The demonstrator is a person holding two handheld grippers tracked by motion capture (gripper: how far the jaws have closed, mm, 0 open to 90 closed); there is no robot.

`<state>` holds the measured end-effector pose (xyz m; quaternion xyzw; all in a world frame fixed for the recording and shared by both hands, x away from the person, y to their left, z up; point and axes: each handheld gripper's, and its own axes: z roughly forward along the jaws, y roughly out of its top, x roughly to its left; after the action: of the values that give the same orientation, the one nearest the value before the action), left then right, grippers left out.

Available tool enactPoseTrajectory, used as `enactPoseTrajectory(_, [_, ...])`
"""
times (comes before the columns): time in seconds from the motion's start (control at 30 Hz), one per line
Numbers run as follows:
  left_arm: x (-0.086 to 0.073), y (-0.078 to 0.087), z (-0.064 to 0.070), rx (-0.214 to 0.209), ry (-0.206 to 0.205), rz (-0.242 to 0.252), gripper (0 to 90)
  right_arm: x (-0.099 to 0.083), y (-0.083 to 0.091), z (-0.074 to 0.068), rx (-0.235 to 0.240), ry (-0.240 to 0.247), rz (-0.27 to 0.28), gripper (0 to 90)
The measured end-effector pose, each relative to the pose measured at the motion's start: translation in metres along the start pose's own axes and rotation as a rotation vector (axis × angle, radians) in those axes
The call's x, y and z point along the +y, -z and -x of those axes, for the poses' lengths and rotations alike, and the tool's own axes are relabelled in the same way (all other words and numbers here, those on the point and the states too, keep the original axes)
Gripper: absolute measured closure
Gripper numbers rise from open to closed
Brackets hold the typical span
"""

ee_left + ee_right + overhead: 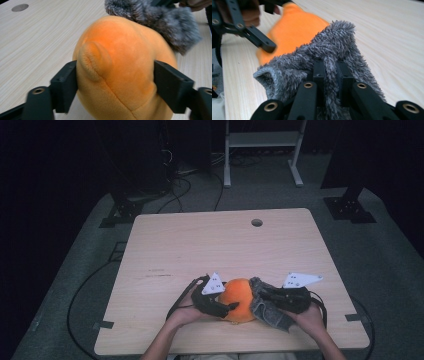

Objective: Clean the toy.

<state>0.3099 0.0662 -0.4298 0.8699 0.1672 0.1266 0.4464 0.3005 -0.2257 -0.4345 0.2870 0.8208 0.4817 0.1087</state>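
- An orange plush toy (238,300) is seen from the high view near the front edge of a light wooden desk (200,245), held between two hand-held grippers.
- The left gripper (220,306) is pressed against the toy's left side in that view; its grey three-cornered plate (214,284) is tilted up just beside the toy.
- In the left gripper view, the two black jaws are shown spread wide and clamped on either flank of the orange plush toy (122,72), with a stitched seam and a small rounded ear-like flap visible between them, details not resolved from above.
- A grey furry cloth (267,307) is draped against the toy's right side in the high view, where it is gripped by the right gripper (265,296).
- In the right gripper view, the jaws are shown drawn nearly together, pinching a fold of the grey furry cloth (319,62); the cloth's shaggy pile is made out clearly here.
- Behind the cloth in that view, the orange toy (294,27) is seen blurred, with one black jaw of the left gripper (265,45) laid against it.
- In the left gripper view, the grey cloth (160,20) is seen touching the top of the toy.
- A round cable hole (257,222) is shown near the desk's far edge in the high view.
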Motion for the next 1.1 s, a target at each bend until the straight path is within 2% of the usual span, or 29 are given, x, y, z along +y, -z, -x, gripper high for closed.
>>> enactPoseTrajectory(0.1, [0.0, 0.001, 0.001, -0.004, -0.016, 0.004, 28.8, -0.004, 0.005, 0.009, -0.028, -0.03, -0.028, 79.7])
enactPoseTrajectory(0.17, [0.0, 0.001, 0.002, -0.007, -0.037, 0.012, 29.1, -0.001, 0.01, 0.009, -0.04, -0.023, -0.014, 79.7])
enactPoseTrajectory(0.23, [0.001, 0.001, 0.004, -0.008, -0.056, 0.017, 29.6, 0.006, 0.013, 0.005, -0.04, -0.014, 0.024, 79.7])
enactPoseTrajectory(0.33, [0.002, 0.001, 0.009, -0.013, -0.096, 0.024, 30.3, 0.018, 0.01, -0.007, -0.01, 0.022, 0.073, 79.7])
enactPoseTrajectory(0.37, [0.003, 0.001, 0.01, -0.013, -0.109, 0.015, 30.3, 0.02, 0.007, -0.011, -0.001, 0.037, 0.071, 79.7])
enactPoseTrajectory(0.43, [0.003, 0.002, 0.011, -0.011, -0.123, 0.013, 30.6, 0.021, 0.002, -0.016, -0.013, 0.072, 0.05, 79.7])
enactPoseTrajectory(0.5, [0.003, 0.001, 0.013, -0.011, -0.12, 0.026, 30.9, 0.018, 0.003, -0.012, -0.013, 0.058, 0.043, 79.7])
enactPoseTrajectory(0.57, [0.004, 0.0, 0.015, -0.008, -0.139, 0.025, 31.1, 0.017, 0.006, -0.009, -0.029, 0.046, 0.037, 79.8])
enactPoseTrajectory(0.67, [0.006, 0.0, 0.019, -0.005, -0.18, 0.021, 31.2, 0.022, 0.008, -0.016, -0.017, 0.055, 0.067, 79.8])
enactPoseTrajectory(0.77, [0.007, -0.001, 0.024, -0.007, -0.216, 0.023, 31.2, 0.033, 0.006, -0.033, 0.045, 0.104, 0.117, 79.8])
enactPoseTrajectory(0.8, [0.007, 0.0, 0.025, -0.003, -0.226, 0.012, 31.2, 0.036, 0.004, -0.038, 0.052, 0.123, 0.116, 79.7])
enactPoseTrajectory(0.87, [0.007, 0.0, 0.023, 0.001, -0.21, 0.003, 31.2, 0.038, -0.001, -0.041, 0.039, 0.147, 0.099, 79.8])
enactPoseTrajectory(0.93, [0.005, 0.0, 0.02, 0.004, -0.193, -0.004, 31.4, 0.032, -0.003, -0.033, 0.037, 0.114, 0.094, 79.8])
enactPoseTrajectory(1.1, [0.001, 0.002, 0.011, 0.007, -0.145, -0.024, 31.6, 0.01, 0.003, -0.003, -0.03, 0.024, 0.04, 79.8])
